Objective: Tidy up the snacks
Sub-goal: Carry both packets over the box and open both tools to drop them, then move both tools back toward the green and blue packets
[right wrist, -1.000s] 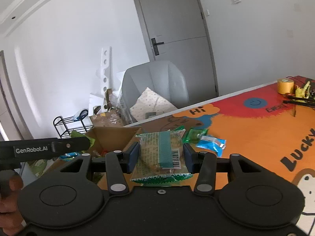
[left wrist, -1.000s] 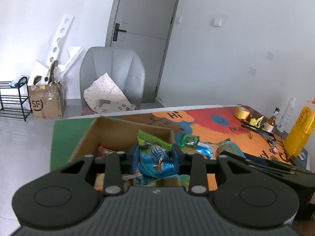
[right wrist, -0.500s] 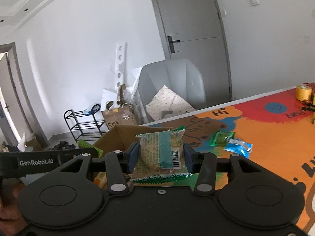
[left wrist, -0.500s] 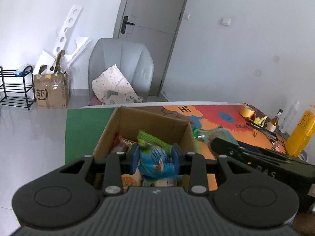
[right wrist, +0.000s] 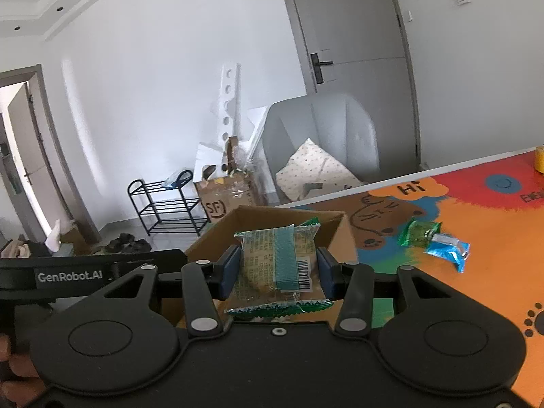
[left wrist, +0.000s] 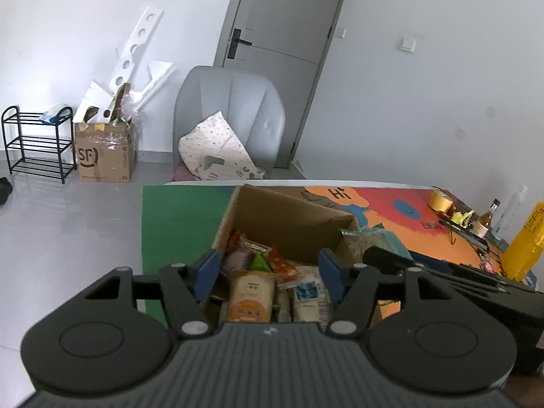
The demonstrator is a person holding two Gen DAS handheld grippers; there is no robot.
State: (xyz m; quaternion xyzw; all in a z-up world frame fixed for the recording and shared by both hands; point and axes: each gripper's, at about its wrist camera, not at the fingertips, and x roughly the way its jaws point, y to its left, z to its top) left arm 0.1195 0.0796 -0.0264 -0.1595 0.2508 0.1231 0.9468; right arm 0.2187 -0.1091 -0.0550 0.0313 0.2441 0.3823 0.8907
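An open cardboard box [left wrist: 289,217] [right wrist: 265,217] stands on the table and holds several snack packets [left wrist: 261,272]. My left gripper [left wrist: 268,273] hovers over the box, its jaws opening with nothing between them. My right gripper [right wrist: 277,268] is shut on a green and tan snack packet [right wrist: 278,265], just in front of the box. That packet and the right gripper also show at the right of the left wrist view, beside the box. A green packet [right wrist: 420,233] and a blue packet [right wrist: 448,251] lie on the orange mat.
The table carries a colourful mat [right wrist: 476,210] with a green part [left wrist: 180,217] left of the box. A tape roll [left wrist: 440,200], small bottles [left wrist: 488,216] and a yellow bottle [left wrist: 523,244] stand at the far right. Beyond the table are a grey chair [left wrist: 231,119], a floor box and a black rack.
The left gripper opened and the blue snack packet it held is gone from its jaws. Both grippers moved toward the box, which now sits closer under them.
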